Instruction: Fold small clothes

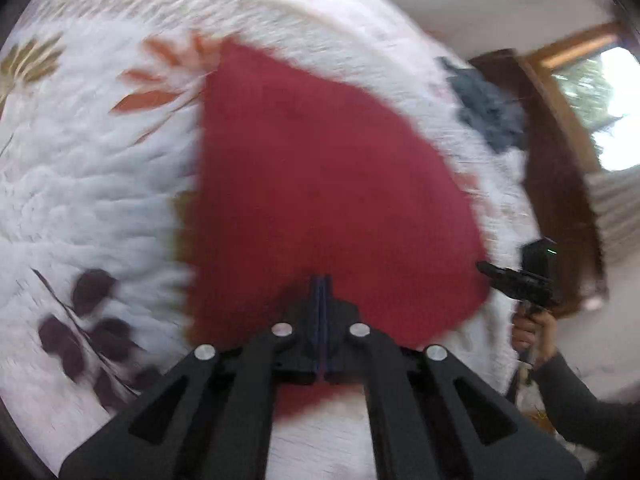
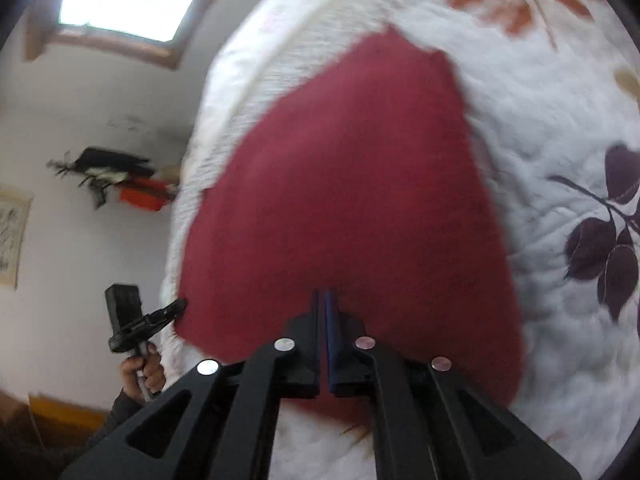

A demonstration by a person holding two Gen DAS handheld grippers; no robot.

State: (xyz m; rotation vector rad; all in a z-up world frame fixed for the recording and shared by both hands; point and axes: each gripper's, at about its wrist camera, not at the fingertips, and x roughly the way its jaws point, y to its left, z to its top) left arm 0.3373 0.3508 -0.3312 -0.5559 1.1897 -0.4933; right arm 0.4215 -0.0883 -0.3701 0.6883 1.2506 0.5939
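Both tongs, left (image 1: 322,280) and right (image 2: 326,294), clamped on red cloth's (image 1: 320,184) near corners, cloth stretched between.

- Red cloth (image 1: 320,184): soft, matt fabric with a faintly fuzzy look; blur hides the weave.
- Bed cover (image 1: 100,184): white quilted cloth, puckered and rough with stitching, printed with matt leaf shapes.
- Left tongs (image 1: 321,280): matt black plastic with shiny round metal pins.
- Right tongs (image 2: 325,294): the same matt black plastic, with smooth blue pads.
- Window frame (image 2: 116,46): brown wood.
- Wall (image 2: 100,100): smooth, matt white.
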